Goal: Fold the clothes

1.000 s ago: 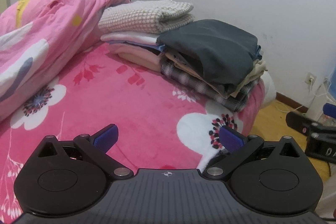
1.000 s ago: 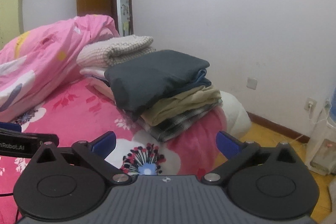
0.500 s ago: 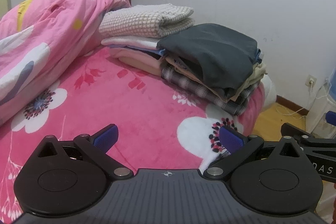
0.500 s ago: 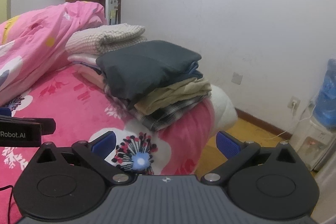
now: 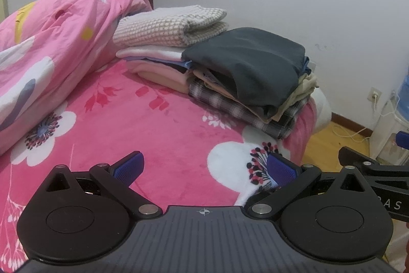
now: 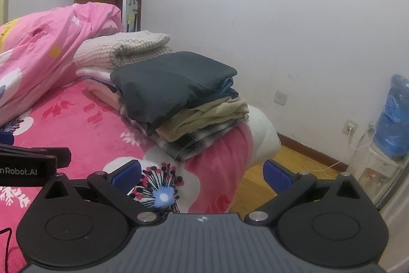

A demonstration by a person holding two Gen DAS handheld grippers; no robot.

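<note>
A crumpled pink duvet (image 5: 58,42) is heaped along the left side of the bed (image 5: 143,124), whose pink flowered blanket lies bare across the middle. To its right stand two stacks of folded clothes, touching side by side near the bed's far right corner: the left stack (image 5: 163,53) is topped by a waffle-knit piece (image 5: 168,26) over pale pink and white layers, and the right stack (image 5: 255,91) is topped by a dark grey garment (image 5: 253,63) over a blue, a khaki and a plaid layer, its plaid bottom reaching the bed's right edge. The left hand-held gripper (image 5: 204,168) hovers over the open blanket near the bed's near edge, its fingers spread wide and empty. The right hand-held gripper (image 6: 202,174) hangs over the bed's right edge, partly above the wooden floor (image 6: 288,170), equally wide apart and empty. One water dispenser (image 6: 383,145) stands by the wall at far right.
</note>
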